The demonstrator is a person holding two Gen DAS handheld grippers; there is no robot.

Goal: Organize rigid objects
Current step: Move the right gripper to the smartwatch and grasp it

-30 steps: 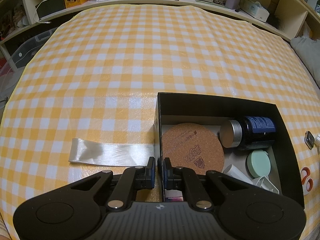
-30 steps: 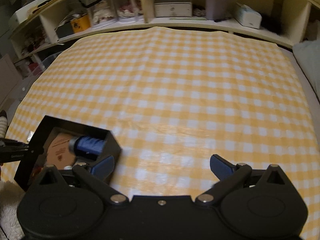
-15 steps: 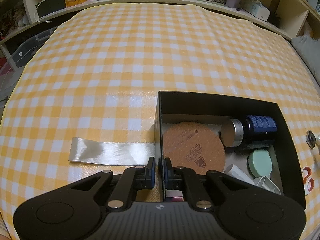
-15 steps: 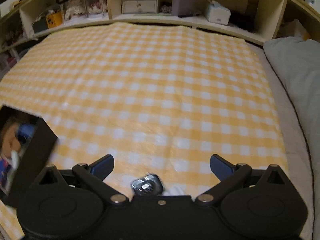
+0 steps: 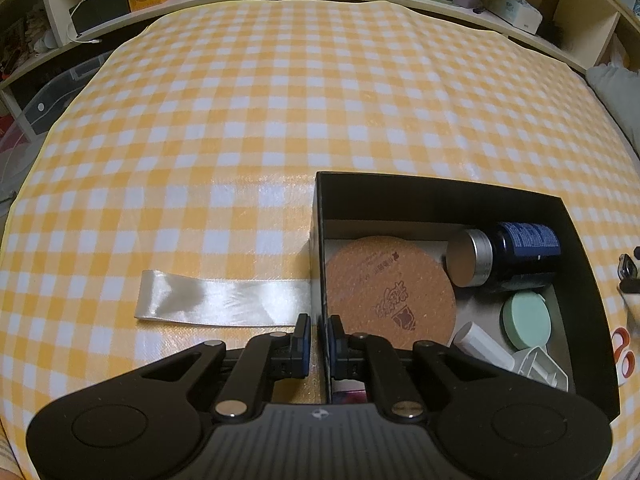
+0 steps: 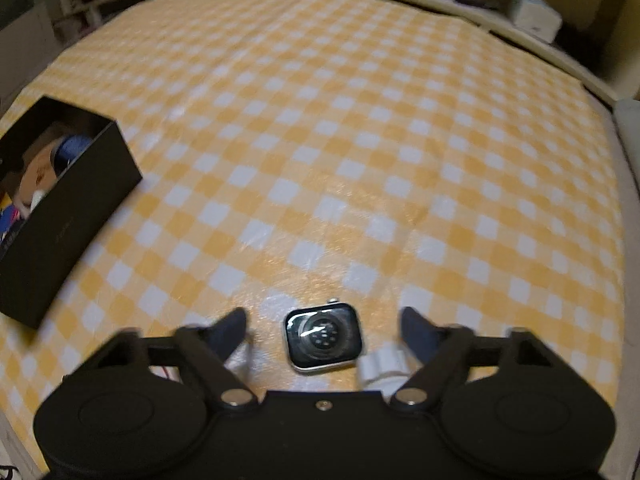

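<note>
A black box (image 5: 440,196) sits on the yellow checked cloth. It holds a cork coaster (image 5: 388,292), a dark blue jar with a silver lid (image 5: 516,252), a mint round tin (image 5: 526,320) and white plastic pieces (image 5: 484,344). My left gripper (image 5: 319,338) is shut on the box's left wall. In the right wrist view a smartwatch (image 6: 322,338) with a white strap (image 6: 386,364) lies face down on the cloth between the fingers of my open right gripper (image 6: 322,326). The box (image 6: 60,216) stands to the left there.
A pale satin ribbon (image 5: 224,304) lies flat left of the box. Orange-handled scissors (image 5: 624,354) and the watch (image 5: 628,270) show at the right edge. Shelves with boxes line the far side. A grey pillow (image 5: 616,88) is at right.
My right gripper swung away from the box to the right and came down over the smartwatch, which now lies between its open fingers. The left gripper and box have not moved.
</note>
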